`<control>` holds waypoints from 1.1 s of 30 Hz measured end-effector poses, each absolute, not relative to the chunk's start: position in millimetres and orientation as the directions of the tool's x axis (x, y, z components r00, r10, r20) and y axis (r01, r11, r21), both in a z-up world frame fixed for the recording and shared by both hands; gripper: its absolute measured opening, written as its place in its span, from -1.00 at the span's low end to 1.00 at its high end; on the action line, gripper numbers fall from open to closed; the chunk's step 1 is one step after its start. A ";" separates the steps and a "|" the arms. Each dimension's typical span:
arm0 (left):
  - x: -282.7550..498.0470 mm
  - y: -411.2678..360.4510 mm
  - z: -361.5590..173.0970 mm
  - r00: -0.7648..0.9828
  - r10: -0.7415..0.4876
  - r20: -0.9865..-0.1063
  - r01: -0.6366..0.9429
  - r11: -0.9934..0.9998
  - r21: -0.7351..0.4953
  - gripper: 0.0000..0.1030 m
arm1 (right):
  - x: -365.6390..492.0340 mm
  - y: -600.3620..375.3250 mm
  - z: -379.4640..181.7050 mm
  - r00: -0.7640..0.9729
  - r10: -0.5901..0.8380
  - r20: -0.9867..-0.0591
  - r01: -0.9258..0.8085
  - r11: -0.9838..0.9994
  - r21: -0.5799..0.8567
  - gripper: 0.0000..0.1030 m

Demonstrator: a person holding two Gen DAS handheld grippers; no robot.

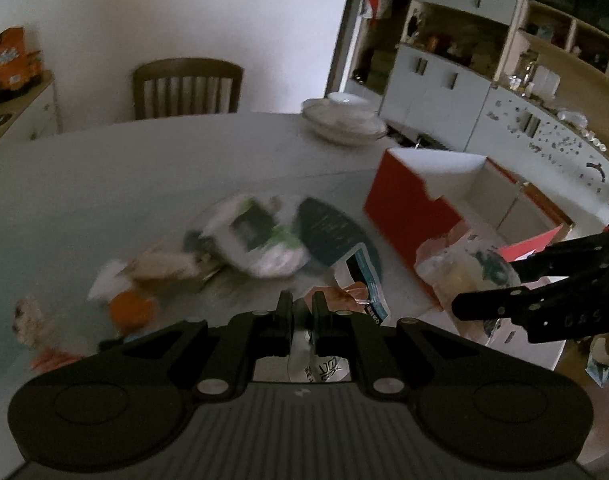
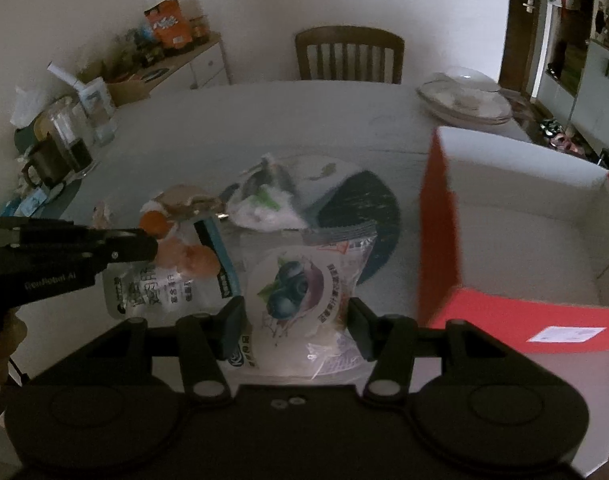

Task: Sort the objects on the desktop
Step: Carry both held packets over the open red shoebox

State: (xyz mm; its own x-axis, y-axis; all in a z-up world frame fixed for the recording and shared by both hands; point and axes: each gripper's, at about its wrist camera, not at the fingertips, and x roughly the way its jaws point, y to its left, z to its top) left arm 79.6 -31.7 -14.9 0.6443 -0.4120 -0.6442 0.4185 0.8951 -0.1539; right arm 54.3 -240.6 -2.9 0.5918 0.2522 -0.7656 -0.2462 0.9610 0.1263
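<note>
Snack packets lie heaped near the middle of the pale round worktop point(image 2: 264, 120), beside a red cardboard box point(image 2: 440, 232) with a white inside that stands open at its right edge. The right hand-held gripper point(image 2: 296, 320) has its fingers set wide on either side of a clear blueberry bread packet point(image 2: 300, 292), gripping it just left of the box. The left hand-held gripper point(image 1: 302, 312) has its fingers drawn narrow, pinching the edge of a silver-and-white printed pouch point(image 1: 324, 368). An orange round packet point(image 2: 154, 222) sits at the left of the heap. Stacked glass dishes point(image 2: 464, 100) rest at the far right, a wooden chair point(image 2: 348, 56) behind.
</note>
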 end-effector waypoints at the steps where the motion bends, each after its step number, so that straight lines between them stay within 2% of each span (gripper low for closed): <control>1: 81.0 -38.4 -11.5 0.645 -0.418 -0.640 0.425 0.892 -0.155 -0.84 | 55.2 -247.3 -0.8 0.594 0.253 -0.764 -0.242 0.962 0.129 0.05; 14: 107.5 -128.2 14.0 0.626 -0.474 -0.619 0.508 0.850 -0.137 -0.84 | 69.4 -330.2 19.1 0.639 0.227 -0.735 -0.198 0.972 0.128 0.05; 26: 126.3 -205.2 37.9 0.612 -0.525 -0.591 0.587 0.803 -0.106 -0.84 | 83.6 -399.2 16.0 0.658 0.183 -0.730 -0.137 0.983 0.123 0.05; 33: 142.1 -251.5 33.8 0.592 -0.533 -0.604 0.623 0.779 -0.077 -0.84 | 95.6 -434.7 8.3 0.658 0.165 -0.735 -0.116 0.986 0.118 0.05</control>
